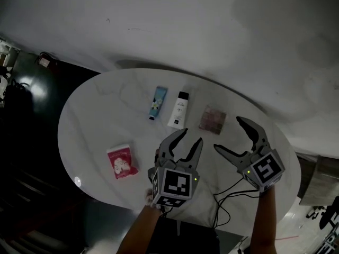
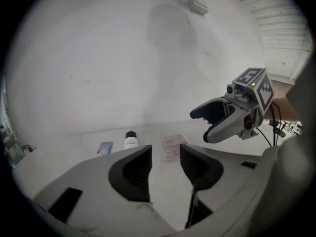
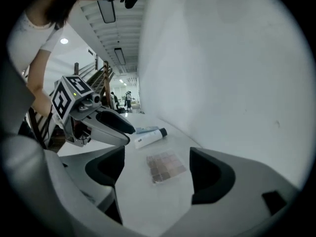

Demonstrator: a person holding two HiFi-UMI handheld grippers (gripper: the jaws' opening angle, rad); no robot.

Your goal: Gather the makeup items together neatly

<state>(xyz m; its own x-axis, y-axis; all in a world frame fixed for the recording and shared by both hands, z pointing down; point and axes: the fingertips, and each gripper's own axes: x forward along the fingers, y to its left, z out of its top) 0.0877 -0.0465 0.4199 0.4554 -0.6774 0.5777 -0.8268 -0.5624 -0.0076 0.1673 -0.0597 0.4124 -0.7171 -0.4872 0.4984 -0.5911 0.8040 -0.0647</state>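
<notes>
- Oval white table (image 1: 85,115), marbled top, set against a pale wall (image 1: 222,30).
- Landmark: white tube (image 1: 179,109) with a black cap, lying flat on the far half of the table, cap pointing toward the wall.
- Blue tube (image 1: 158,102): just left of the white tube, roughly parallel to it, a thin gap between them.
- Eyeshadow palette (image 1: 213,119): just right of the white tube, flat, apart from it, its grid of brownish-pink pans facing up.
- Red packet (image 1: 122,161): well apart from the white tube, toward the near-left edge of the table, lying flat on its own.
- Left gripper (image 1: 192,136): held above the table on the near side of the white tube, jaws spread apart with nothing between them. In its own view the palette and the white tube show on the table beyond the tips.
- Right gripper (image 1: 228,133): near and to the right of the white tube, on the near side of the palette, raised clear of the table. Its jaws stand wide and empty, and its own view frames the palette on the table between and beyond them.
- Neither gripper touches any item.
- Black cables (image 1: 228,200) trail across the near edge of the table, below the right gripper.
</notes>
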